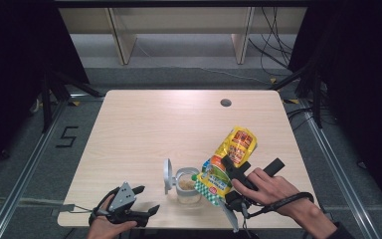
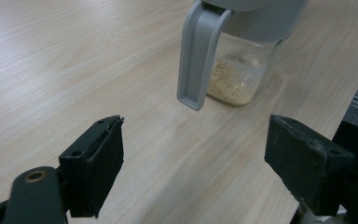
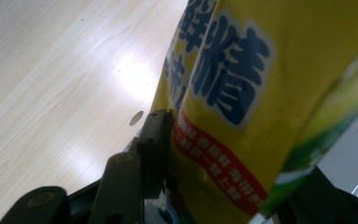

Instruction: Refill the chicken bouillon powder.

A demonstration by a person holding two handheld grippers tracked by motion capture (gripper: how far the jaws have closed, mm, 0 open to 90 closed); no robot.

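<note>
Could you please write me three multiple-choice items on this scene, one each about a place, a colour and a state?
1. Where does the clear jar stand?
A. near the table's near edge
B. beside the round hole at the far edge
C. on the floor

2. What is the main colour of the packet?
A. blue
B. yellow
C. white

3. How is the left hand-held gripper?
A. shut on the jar
C. shut on the packet
B. open, holding nothing

Answers: 1 A, the jar stands close to the near edge of the table. 2 B, the wrapper is mostly yellow. 3 B, its jaws stand apart over bare wood, short of the jar.
</note>
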